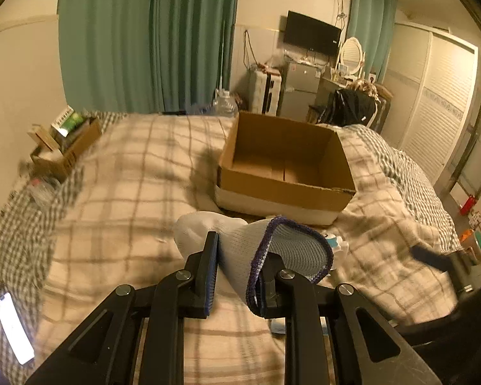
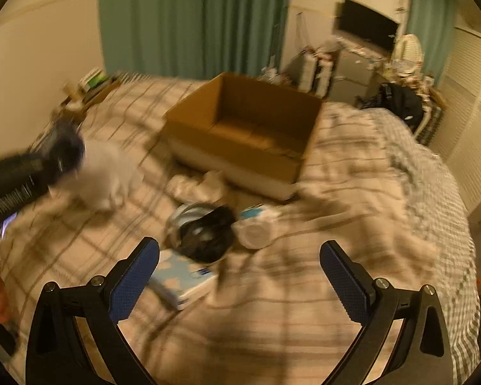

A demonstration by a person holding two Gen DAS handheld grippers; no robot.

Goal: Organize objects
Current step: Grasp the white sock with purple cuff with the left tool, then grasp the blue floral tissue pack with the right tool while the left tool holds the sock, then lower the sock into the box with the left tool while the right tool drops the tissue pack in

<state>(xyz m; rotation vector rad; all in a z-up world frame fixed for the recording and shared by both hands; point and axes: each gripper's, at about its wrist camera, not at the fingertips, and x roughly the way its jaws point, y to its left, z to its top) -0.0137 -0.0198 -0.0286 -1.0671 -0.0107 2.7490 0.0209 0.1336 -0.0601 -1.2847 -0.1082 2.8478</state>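
Note:
My left gripper (image 1: 239,253) is shut on a white sock with a purple cuff (image 1: 240,243) and holds it above the plaid bed, short of the open cardboard box (image 1: 285,189). The box looks empty. In the right wrist view the left gripper (image 2: 64,154) shows blurred at the left with the sock (image 2: 102,176) hanging from it. My right gripper (image 2: 240,272) is open and empty above the bed. Ahead of it lie a black and white bundle (image 2: 205,234), a white roll (image 2: 256,227), a light blue packet (image 2: 182,279) and crumpled white cloth (image 2: 198,186), all near the box (image 2: 240,134).
A lit phone (image 1: 14,327) lies on the bed's left edge. A small box of clutter (image 1: 64,141) stands at the far left corner. Beyond the bed are green curtains (image 1: 144,38), a TV (image 1: 311,33), a small fridge (image 1: 298,86) and a wardrobe (image 1: 433,102).

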